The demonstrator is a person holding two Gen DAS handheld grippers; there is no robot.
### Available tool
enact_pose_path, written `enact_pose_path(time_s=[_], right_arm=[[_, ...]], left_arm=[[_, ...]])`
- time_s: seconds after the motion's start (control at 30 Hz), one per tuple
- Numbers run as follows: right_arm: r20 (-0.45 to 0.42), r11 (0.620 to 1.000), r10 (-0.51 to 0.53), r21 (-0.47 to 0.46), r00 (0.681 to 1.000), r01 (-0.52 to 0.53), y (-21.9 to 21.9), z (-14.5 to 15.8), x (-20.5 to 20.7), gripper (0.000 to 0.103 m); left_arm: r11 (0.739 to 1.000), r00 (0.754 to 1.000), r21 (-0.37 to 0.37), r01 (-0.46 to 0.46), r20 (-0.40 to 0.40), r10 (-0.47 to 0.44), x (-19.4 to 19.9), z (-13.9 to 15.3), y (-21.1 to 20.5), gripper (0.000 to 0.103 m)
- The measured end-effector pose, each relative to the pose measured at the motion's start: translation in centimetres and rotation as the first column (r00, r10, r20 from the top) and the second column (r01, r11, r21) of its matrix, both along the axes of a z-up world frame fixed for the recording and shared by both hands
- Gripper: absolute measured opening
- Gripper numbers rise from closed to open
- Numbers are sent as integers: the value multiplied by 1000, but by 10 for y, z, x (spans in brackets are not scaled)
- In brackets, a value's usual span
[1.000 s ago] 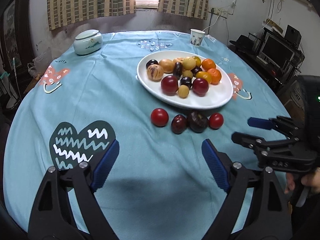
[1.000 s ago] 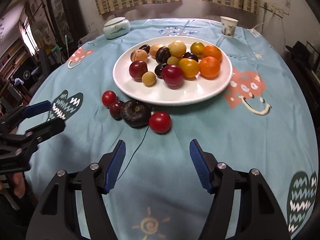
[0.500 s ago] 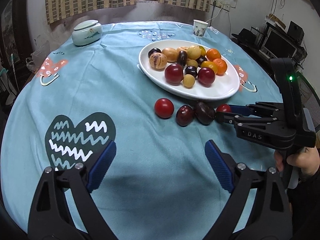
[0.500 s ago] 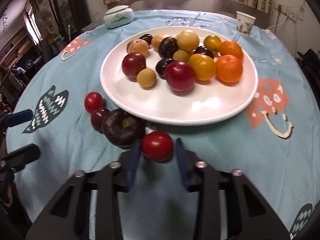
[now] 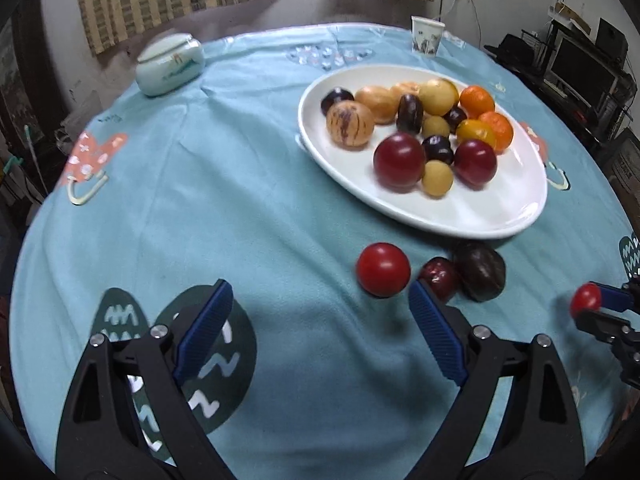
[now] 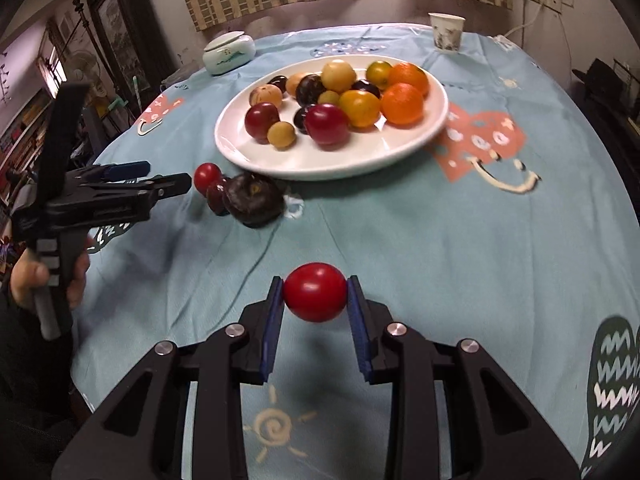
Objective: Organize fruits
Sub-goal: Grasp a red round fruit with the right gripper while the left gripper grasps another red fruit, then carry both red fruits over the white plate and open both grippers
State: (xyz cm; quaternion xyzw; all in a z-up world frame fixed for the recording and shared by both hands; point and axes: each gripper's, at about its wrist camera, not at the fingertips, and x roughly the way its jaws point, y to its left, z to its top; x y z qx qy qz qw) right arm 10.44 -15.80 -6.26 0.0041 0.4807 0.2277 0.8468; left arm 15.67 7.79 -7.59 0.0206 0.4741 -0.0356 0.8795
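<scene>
Right tongs clamp red tomato above tablecloth.

Left wrist view: low over the tablecloth, facing the white plate obliquely. Right wrist view: higher, further right. Shared: plate, cup, lidded jar.

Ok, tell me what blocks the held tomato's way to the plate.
Nothing visible does. The right gripper holds the tomato above the cloth, and the stretch of tablecloth ahead up to the plate is bare. The three loose fruits lie off to the left, by the plate's near-left rim.
</scene>
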Motion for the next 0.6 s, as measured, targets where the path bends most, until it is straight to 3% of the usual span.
enact_pose_path(time_s=[0.2, 0.3, 0.37, 0.43, 0.6], right_arm=[[-2, 999, -33, 42, 999, 33, -16, 1, -2, 32], [-8, 998, -28, 54, 1000, 28, -17, -2, -1, 32], [-20, 998, -24, 59, 1000, 25, -15, -5, -1, 32], [-30, 998, -24, 61, 999, 26, -14, -9, 0, 32], [-31, 998, -26, 61, 999, 27, -11, -9, -3, 32]], left_arm=[[998, 998, -50, 28, -47, -31, 12, -21, -6, 77], [999, 999, -44, 32, -11, -33, 16, -21, -11, 66], [997, 999, -63, 43, 9, -43, 17, -20, -15, 53], [995, 999, -81, 54, 14, -53, 17, -19, -17, 33], [995, 997, -73, 69, 31, -67, 8, -17, -21, 32]])
